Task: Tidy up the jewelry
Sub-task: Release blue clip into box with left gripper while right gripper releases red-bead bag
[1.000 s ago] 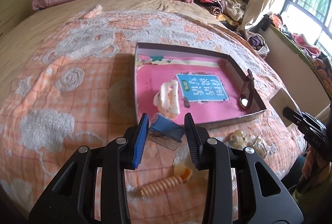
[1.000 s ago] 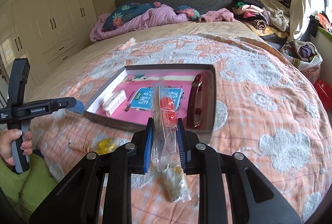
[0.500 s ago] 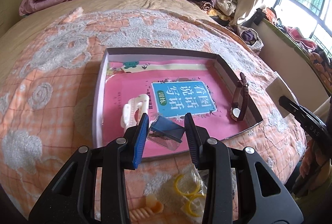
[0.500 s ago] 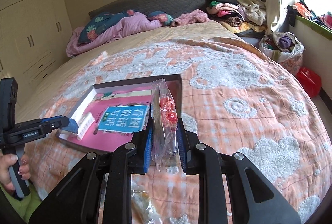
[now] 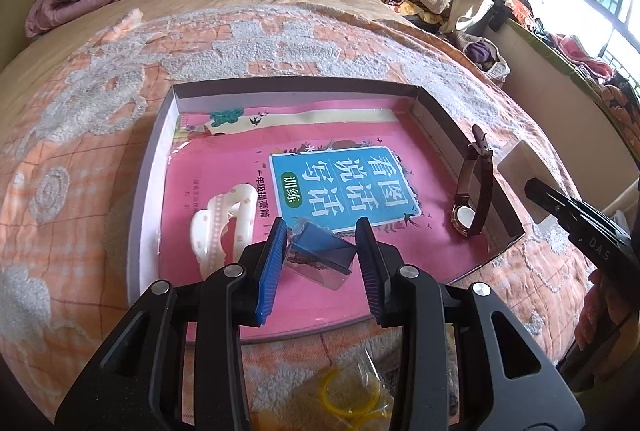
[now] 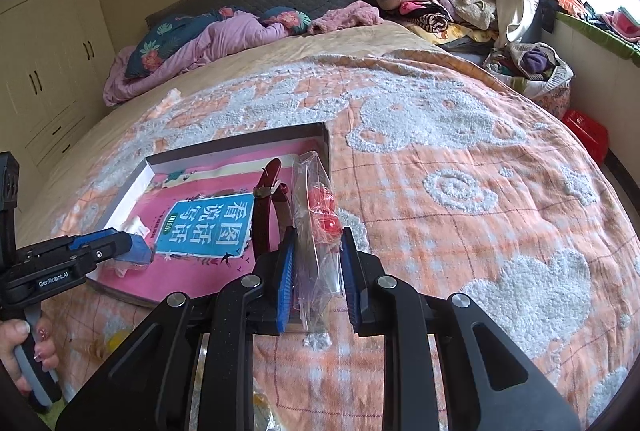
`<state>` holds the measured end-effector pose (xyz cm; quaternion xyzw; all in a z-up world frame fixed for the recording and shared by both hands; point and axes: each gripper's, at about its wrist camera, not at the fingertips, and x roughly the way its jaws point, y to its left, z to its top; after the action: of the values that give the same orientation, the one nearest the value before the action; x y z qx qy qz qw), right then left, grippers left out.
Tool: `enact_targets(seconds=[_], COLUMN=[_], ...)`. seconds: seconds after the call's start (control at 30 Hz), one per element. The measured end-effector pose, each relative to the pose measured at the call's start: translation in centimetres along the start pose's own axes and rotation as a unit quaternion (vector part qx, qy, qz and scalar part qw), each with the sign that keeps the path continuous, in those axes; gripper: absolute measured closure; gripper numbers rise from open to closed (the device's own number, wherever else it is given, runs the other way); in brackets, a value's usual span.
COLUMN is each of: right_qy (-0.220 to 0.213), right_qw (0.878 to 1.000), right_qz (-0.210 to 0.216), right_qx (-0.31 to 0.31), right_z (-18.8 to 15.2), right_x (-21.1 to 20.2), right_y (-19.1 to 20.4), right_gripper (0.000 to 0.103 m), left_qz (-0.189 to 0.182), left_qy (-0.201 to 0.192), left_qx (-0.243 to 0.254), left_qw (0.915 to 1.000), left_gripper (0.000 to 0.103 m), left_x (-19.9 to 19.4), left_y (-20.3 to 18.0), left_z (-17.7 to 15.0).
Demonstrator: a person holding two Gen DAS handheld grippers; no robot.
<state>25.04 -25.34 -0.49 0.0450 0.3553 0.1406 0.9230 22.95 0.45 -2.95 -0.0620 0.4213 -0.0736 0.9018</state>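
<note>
The left gripper (image 5: pixel 322 259) is clamping a small clear packet with blue card (image 5: pixel 320 255); the right gripper (image 6: pixel 318 271) is pinching a thin clear plastic bag with red beads (image 6: pixel 320 227). Both are hanging over the shallow grey cardboard tray (image 5: pixel 280 87), so the slippery film may be sliding out early.

a tufted, rough cloth bedspread (image 5: pixel 280 43) is seen; the booklet (image 5: pixel 344 187) is glossy paper, the watch strap (image 5: pixel 476 191) smooth leather, the bag (image 6: pixel 316 231) clear crinkled plastic.

Bed with orange-and-white blanket (image 6: pixel 460 159), shallow box (image 5: pixel 149 191) on it (near edge), bagged yellow rings (image 5: pixel 352 397), pillows, heaped clothes
</note>
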Motion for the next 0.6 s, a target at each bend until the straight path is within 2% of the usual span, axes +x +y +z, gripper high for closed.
enact_targets(seconds=[0.33,0.6], right_qy=[0.020,0.028], right_qw=[1.000,1.000], right_qz=[-0.001,0.013], right_qx=[0.001,0.004], right_z=[0.1,-0.3], right_x=[2.1,2.4], right_y=[0.3,0.7], right_gripper=[0.082,0.077], left_qz=[0.000,0.002], left_qy=[0.009,0.015], left_qx=[-0.004,-0.007], left_qw=[1.0000,0.9999], left_gripper=[0.075,0.075], left_x=[1.5,1.8], left_y=[-0.1,0.0], left_z=[0.0,0.0])
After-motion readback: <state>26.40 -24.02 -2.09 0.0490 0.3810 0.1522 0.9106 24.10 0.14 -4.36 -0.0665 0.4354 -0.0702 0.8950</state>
